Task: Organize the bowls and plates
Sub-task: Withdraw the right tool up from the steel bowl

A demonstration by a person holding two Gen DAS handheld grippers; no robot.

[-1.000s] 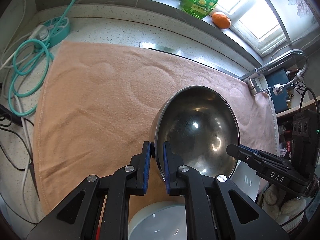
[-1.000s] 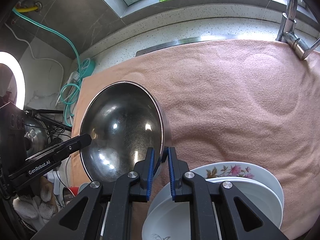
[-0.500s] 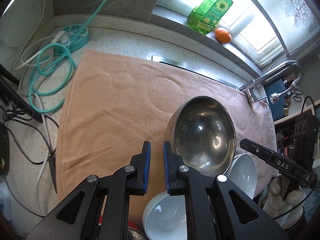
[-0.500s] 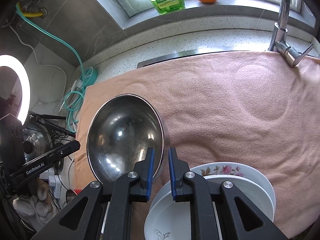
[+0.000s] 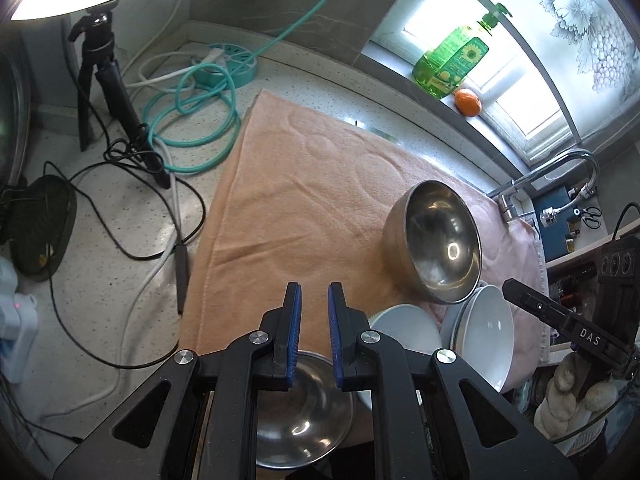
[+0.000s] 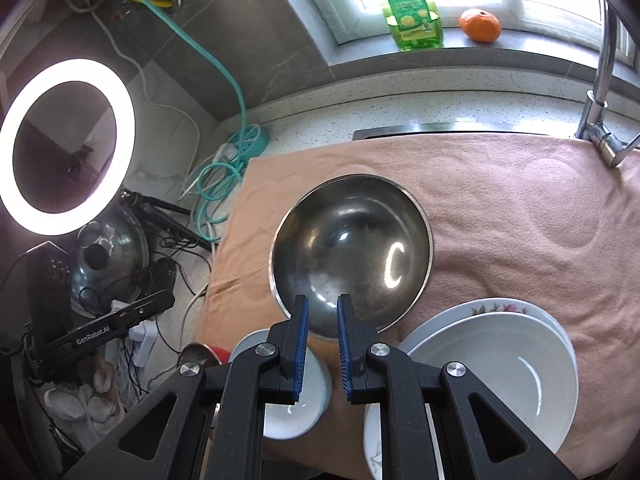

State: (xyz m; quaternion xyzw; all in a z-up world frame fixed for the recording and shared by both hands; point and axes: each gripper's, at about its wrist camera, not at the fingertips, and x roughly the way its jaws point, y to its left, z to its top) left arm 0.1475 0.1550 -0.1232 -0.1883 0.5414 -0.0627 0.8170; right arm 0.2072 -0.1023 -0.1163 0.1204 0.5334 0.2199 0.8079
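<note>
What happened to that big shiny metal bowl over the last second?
Both grippers let go of the large steel bowl and pulled back and up; it now sits free on the peach towel. The left gripper and right gripper are nearly closed, holding nothing. The stacked white plates and towel stayed put.

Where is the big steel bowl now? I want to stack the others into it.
The big steel bowl sits on the pink towel, mid-frame in the right wrist view, just beyond the white plates.
</note>
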